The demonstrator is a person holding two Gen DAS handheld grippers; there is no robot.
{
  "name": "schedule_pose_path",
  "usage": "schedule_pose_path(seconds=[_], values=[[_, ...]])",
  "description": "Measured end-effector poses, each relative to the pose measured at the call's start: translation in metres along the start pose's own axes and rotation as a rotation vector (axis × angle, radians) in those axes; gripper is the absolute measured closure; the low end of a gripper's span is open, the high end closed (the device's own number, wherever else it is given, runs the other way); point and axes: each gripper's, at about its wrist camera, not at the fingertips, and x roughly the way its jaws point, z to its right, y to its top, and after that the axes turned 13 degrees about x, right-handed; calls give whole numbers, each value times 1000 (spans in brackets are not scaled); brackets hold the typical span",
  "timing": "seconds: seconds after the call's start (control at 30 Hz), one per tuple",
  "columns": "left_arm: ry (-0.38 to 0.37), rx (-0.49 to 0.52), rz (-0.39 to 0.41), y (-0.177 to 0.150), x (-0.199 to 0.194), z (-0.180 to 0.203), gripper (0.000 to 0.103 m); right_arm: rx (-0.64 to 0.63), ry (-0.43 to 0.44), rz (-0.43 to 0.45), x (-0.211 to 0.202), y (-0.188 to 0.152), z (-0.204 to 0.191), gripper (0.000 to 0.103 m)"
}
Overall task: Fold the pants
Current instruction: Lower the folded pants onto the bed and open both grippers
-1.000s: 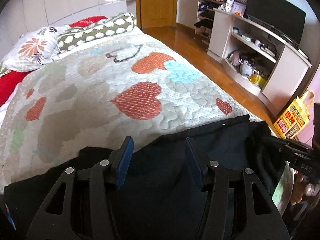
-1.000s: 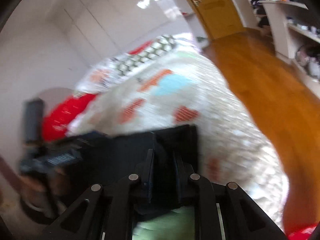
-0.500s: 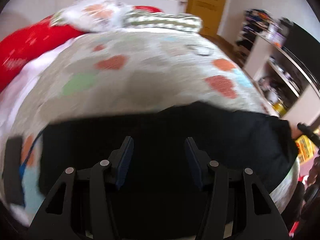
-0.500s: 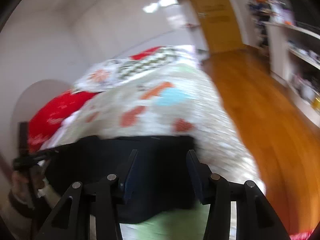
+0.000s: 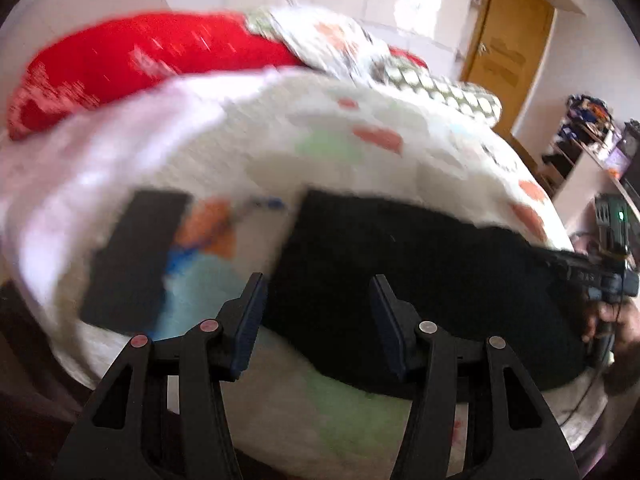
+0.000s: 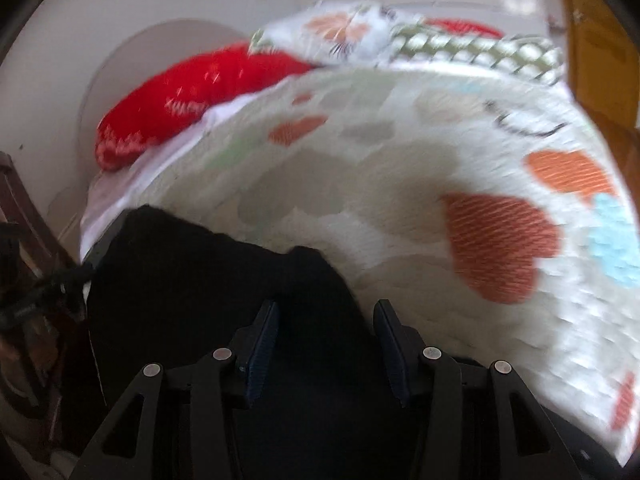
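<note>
Lying flat on the bed's quilt (image 5: 420, 128), the one pair of black pants (image 5: 420, 280) sits just ahead of the left claw (image 5: 316, 312) and spreads away to that claw's right, its long axis running crosswise to the way the claw points. Its near left corner is squared and crisp, so the cloth looks folded into a broad slab, though blur hides any seam or waistband. Matte, dark fabric; no pattern can be made out.

The left claw hangs above that corner with its two blue-padded fingers (image 5: 250, 320) standing about half apart and holding nothing. At the far right end of the pants, the right claw's black body (image 5: 588, 276) shows beside the person's hand (image 5: 624, 320).

From the right claw (image 6: 326, 340), the pants (image 6: 208, 288) lie directly below and run off to its left, with a rounded, softly humped edge ahead. Its jaws are closing a little from a moderate gap, with black cloth seen between the pads (image 6: 264, 340) but not pinched by them.

The quilt is pale, stitched and puckered, with orange and blue hearts. Beyond both claws lie one red cushion (image 5: 132, 60), one floral pillow (image 6: 344, 36) and one green-and-white dotted pillow (image 6: 480, 52). Left of the left claw rests one flat black rectangle (image 5: 136, 260), too blurred to identify.
</note>
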Motion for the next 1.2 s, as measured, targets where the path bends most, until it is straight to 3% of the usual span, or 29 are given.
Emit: schedule_pose_path(seconds=[0.03,0.1,0.13,0.3,0.47,0.6,0.7,0.77,0.8,0.83,0.87,0.9,0.93,1.0,1.07,1.1,1.2], values=[[-12,-17,16,1,-3,-7,48,-22,8,3,-1,0,-4,74],[-39,-52,6,1,3,-20,30,-77,2,34,-8,-2,-16,85],[-37,-66,-7,1,10,-24,30,-83,0,38,-7,-1,-18,93],[-34,-96,-85,-6,41,-24,30,-77,-12,55,7,12,-27,99],[-32,-103,-73,-9,40,-29,30,-69,55,92,7,33,-44,103],[-88,-106,-70,-6,38,-34,30,-56,57,123,4,41,-53,103],[-66,-79,-87,-9,40,-33,30,-61,30,119,-5,35,-50,96],[-88,-76,-98,-12,43,-33,30,-65,3,114,-13,23,-41,71],[-105,-74,-95,-13,43,-31,31,-54,-16,111,-15,18,-35,52],[-122,-64,-89,-14,44,-29,31,-39,-30,104,-16,14,-28,49],[-128,-50,-85,-13,45,-25,34,-30,-37,96,-16,11,-22,49],[-130,-36,-83,-13,45,-22,50,-18,-51,85,-15,8,-15,49],[-129,-20,-84,-12,46,-18,57,-9,-55,76,-13,7,-11,49],[-117,11,-85,-10,50,-11,63,0,-20,68,-8,5,-8,53],[-99,25,-73,-10,51,-8,68,-2,-2,48,2,5,-9,80],[-99,16,-66,-9,50,-10,79,-6,4,39,7,6,-11,98],[-156,-32,-40,-5,44,-20,88,1,45,57,7,15,-19,100]])
